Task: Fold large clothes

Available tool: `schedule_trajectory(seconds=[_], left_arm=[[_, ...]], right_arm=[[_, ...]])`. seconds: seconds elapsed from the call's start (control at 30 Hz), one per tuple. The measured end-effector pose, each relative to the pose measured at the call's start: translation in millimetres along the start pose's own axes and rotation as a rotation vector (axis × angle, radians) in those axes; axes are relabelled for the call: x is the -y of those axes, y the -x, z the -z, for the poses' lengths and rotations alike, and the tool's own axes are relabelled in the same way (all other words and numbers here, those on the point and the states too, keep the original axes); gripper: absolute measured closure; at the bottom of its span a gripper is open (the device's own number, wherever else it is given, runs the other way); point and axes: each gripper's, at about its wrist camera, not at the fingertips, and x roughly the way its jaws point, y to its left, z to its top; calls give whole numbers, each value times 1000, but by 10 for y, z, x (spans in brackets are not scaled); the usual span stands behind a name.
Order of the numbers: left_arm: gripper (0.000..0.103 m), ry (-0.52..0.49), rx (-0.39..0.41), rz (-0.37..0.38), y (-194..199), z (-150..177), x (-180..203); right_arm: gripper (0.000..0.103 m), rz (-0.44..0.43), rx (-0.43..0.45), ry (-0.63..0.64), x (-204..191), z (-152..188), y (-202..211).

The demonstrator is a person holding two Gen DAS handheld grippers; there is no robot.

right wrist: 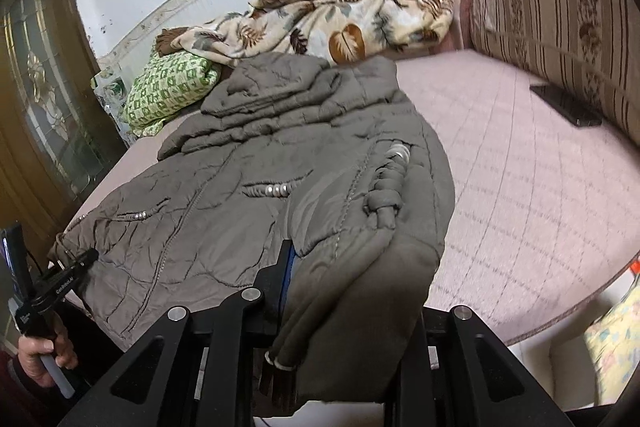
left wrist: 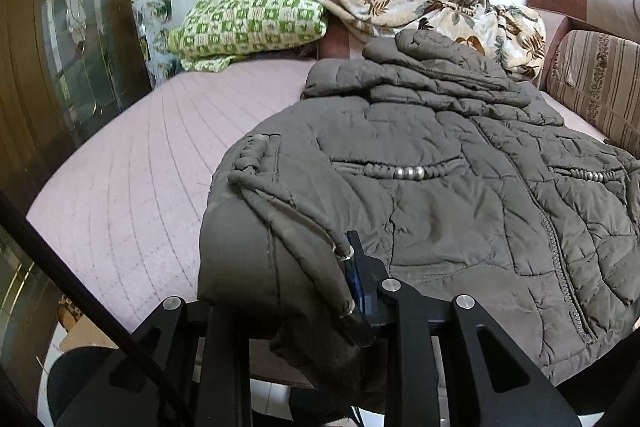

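At the far left of the right wrist view, a hand (right wrist: 38, 355) holds the left tongs (right wrist: 74, 261), whose black arm carries white lettering too small to read with confidence. Those tongs are clamped on the near left hem corner of the grey quilted jacket (left wrist: 440, 195) – from their own camera, the left tongs (left wrist: 352, 291) show fabric and a drawstring bunched between the fingers. The jacket lies front-up on the pink quilted bed (left wrist: 132, 179), its long axis running away from the cameras, hood toward the far wall, hem nearest. The right tongs (right wrist: 316, 291) grip the near right hem corner – padded cloth drapes over them.
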Motion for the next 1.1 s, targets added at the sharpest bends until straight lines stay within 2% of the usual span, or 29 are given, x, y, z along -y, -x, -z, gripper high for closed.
schedule_trajectory(seconds=[0.1, 0.37, 0.6, 0.93, 1.1], left_arm=[[80, -6, 20, 3, 63, -41, 4], [81, -3, 93, 16, 343, -207, -79], [82, 14, 133, 35, 491, -425, -199], [82, 18, 151, 55, 544, -695, -239], [82, 8, 177, 70, 566, -936, -208]], right_arm=[[79, -16, 38, 16, -49, -67, 123], [80, -25, 68, 75, -198, -156, 394], [81, -60, 101, 49, -190, -340, 583], [81, -79, 142, 41, -185, -596, 649], [81, -88, 174, 56, -231, -825, 645]])
